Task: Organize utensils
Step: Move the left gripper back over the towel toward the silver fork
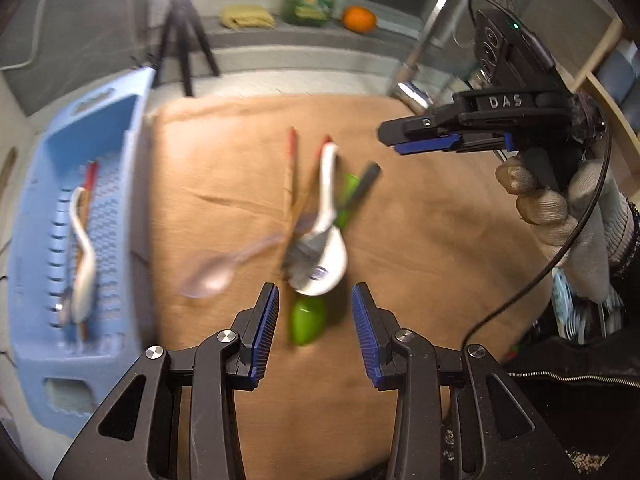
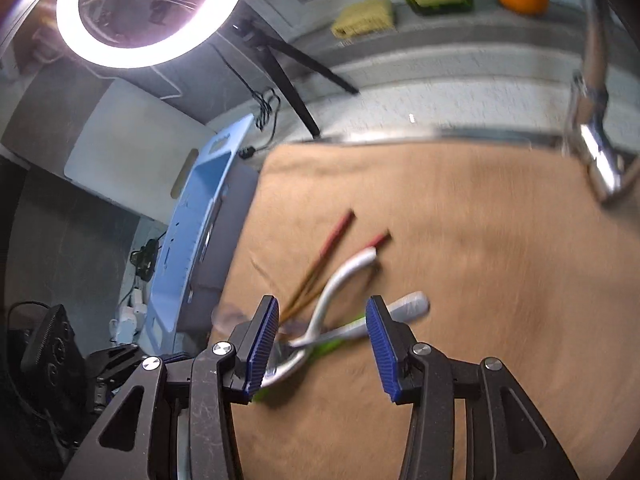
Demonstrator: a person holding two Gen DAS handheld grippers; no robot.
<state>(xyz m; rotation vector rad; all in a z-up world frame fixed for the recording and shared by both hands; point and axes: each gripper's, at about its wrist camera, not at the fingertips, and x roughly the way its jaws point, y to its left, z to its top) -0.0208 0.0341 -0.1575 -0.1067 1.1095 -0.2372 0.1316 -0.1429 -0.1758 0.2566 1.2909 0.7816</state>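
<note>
Left wrist view first: the left tongs (image 1: 315,312) hang over the brown cloth (image 1: 440,240) on the surface, jaws apart with nothing between the pads. Just ahead of them lies the heap of utensils: a white ceramic spoon (image 1: 326,240), a green spoon (image 1: 307,320) poking out beneath it, a clear plastic spoon (image 1: 212,274) angled toward the left edge, a fork (image 1: 308,248) with a dark handle, and two red-tipped chopsticks (image 1: 291,172), all near the middle of the cloth. At the cloth's left edge sits the blue basket (image 1: 104,120), already holding a white spoon (image 1: 82,256) and a red-tipped chopstick (image 1: 89,180). Toward the right edge a gloved hand (image 1: 560,204) carries the right tongs (image 1: 400,142), seen side-on; their gap I cannot tell from here.

Right wrist view now: the right tongs (image 2: 322,338) stand partly parted and empty above the same heap, blurred, the white ceramic spoon (image 2: 340,280) lying between the fingers (image 2: 262,344) without touching them. The blue basket (image 2: 200,224) stands off the cloth's left edge.
</note>
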